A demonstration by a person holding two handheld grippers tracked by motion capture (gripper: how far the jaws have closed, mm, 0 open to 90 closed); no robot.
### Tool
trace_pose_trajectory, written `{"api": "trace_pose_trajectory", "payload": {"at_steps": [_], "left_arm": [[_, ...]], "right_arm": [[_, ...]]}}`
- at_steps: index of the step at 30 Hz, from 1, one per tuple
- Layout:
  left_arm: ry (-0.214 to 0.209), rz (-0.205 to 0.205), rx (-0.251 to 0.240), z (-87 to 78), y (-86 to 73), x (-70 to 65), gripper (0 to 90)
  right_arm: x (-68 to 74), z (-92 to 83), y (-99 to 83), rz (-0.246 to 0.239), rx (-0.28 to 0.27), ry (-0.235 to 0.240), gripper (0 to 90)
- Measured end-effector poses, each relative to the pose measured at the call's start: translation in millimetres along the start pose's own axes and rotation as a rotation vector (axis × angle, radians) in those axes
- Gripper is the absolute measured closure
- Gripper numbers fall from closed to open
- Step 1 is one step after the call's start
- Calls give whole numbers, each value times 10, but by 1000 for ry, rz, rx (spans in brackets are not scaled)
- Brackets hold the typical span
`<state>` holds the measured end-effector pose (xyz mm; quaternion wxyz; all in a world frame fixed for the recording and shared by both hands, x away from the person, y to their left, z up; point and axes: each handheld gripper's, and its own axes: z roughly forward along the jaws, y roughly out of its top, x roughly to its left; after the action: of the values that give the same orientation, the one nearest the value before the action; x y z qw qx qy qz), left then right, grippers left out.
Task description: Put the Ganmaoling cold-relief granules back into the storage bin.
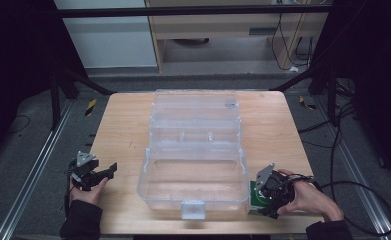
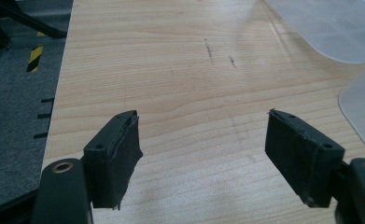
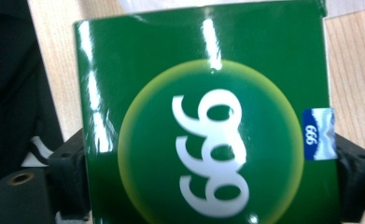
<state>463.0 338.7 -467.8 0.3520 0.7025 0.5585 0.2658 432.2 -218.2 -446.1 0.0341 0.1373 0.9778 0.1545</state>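
1. Box point(image 3: 203, 116), green, glossy, printed "999": judged a light, stiff carton with slippery faces; best held across its two side walls. It stands on the worktop point(image 1: 123, 125) just right of the clear bin's point(image 1: 195, 150) near corner.
2. Left gripper point(image 2: 203, 154): released, jaws wide over bare wood, far left.
3. Clear bin: lid thrown back, centre.
4. Right gripper point(image 1: 269, 196): clenched on the box sides.
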Motion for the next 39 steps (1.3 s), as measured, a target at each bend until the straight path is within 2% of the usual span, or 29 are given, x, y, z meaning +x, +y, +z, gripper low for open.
{"api": "trace_pose_trajectory", "payload": {"at_steps": [4, 7, 9, 11, 12, 15, 18, 24, 25, 33, 39], "left_arm": [[-1, 0, 2, 3, 0, -2, 256], [-1, 1, 3, 3, -1, -4, 256], [-1, 3, 5, 7, -1, -3, 257], [-2, 2, 6, 9, -1, -3, 257], [-2, 2, 6, 10, 0, -4, 257], [-3, 1, 7, 9, 2, -7, 257], [-4, -1, 10, 19, 7, -12, 257], [-6, 6, 14, 25, 13, -29, 257], [-6, 5, 10, 22, 14, -29, 257], [-9, 8, 13, 29, 15, -32, 258], [-11, 9, 13, 28, 12, -32, 258]], "right_arm": [[-4, -15, -11, 17, 3, 5, 150], [-12, -18, -15, 11, 0, 10, 154], [-2, -29, -21, 26, 1, 3, 158], [-4, -40, -30, 20, 2, -2, 159], [6, -51, -36, 35, -2, -6, 159], [-1, -89, -56, 30, -18, -14, 159], [29, -192, -106, 48, -38, -22, 160], [45, -326, -146, 64, -45, -48, 159], [47, -388, -144, 82, -66, -55, 159], [6, -669, -85, 159, -126, -83, 159], [13, -838, -48, 183, -174, -115, 159]]}}
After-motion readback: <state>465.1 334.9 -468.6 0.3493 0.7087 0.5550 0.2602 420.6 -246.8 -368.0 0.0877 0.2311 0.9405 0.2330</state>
